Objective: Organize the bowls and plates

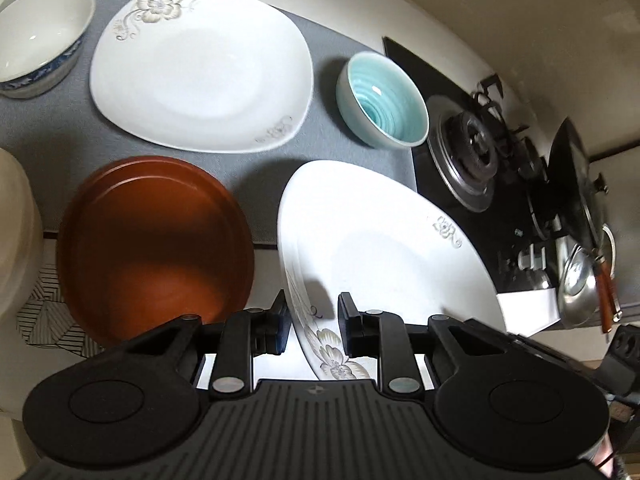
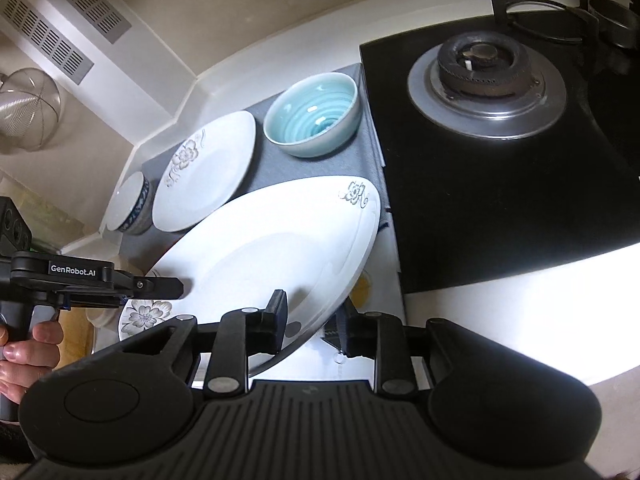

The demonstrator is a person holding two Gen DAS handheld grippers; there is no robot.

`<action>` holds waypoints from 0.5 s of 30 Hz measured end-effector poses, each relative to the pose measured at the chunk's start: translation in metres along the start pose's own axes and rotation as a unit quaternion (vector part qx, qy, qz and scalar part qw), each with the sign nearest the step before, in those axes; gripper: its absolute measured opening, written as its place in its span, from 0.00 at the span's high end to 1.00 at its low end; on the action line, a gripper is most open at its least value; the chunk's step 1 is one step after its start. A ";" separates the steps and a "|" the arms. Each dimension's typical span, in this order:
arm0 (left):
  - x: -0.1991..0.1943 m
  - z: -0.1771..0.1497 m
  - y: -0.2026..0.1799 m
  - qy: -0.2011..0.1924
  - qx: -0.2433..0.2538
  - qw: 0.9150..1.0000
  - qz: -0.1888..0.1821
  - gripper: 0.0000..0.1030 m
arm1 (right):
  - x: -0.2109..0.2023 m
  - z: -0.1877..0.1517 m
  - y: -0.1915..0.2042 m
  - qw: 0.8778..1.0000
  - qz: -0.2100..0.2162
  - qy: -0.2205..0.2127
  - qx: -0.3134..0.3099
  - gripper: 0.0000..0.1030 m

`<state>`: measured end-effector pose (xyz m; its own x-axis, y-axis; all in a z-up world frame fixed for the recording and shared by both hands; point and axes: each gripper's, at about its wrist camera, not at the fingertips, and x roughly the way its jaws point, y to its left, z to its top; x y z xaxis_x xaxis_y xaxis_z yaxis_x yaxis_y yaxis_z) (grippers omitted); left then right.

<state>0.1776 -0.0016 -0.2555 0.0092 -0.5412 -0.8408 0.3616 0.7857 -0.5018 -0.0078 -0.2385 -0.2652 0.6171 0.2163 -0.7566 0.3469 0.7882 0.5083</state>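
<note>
A white floral plate (image 1: 384,256) is held tilted above the counter. My left gripper (image 1: 312,320) has its fingers either side of the plate's near rim and is shut on it. My right gripper (image 2: 312,322) straddles the plate's (image 2: 280,256) other edge, with its jaws a little apart. The left gripper also shows in the right wrist view (image 2: 160,286). A second white floral plate (image 1: 200,64) (image 2: 208,172), a teal bowl (image 1: 384,100) (image 2: 312,114), a blue-patterned white bowl (image 1: 40,36) (image 2: 134,204) and a brown plate (image 1: 156,248) sit on a grey mat (image 1: 60,128).
A black gas hob (image 1: 468,152) (image 2: 488,76) lies right of the mat, with a dark wok (image 1: 572,184) and a steel pot (image 1: 580,288) beyond. A cream vessel (image 1: 16,232) stands at the left edge. A wire strainer (image 2: 28,108) hangs on the wall.
</note>
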 end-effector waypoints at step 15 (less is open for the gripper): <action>-0.038 0.030 0.051 0.002 0.019 1.000 0.002 0.73 | 0.021 0.015 0.083 0.999 -0.026 -0.032 -0.029 0.72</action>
<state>0.2236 0.0503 -0.2429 0.0075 -0.5372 -0.8435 0.3975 0.7756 -0.4904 0.0447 -0.1775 -0.2326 0.6441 0.1385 -0.7523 0.3393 0.8297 0.4432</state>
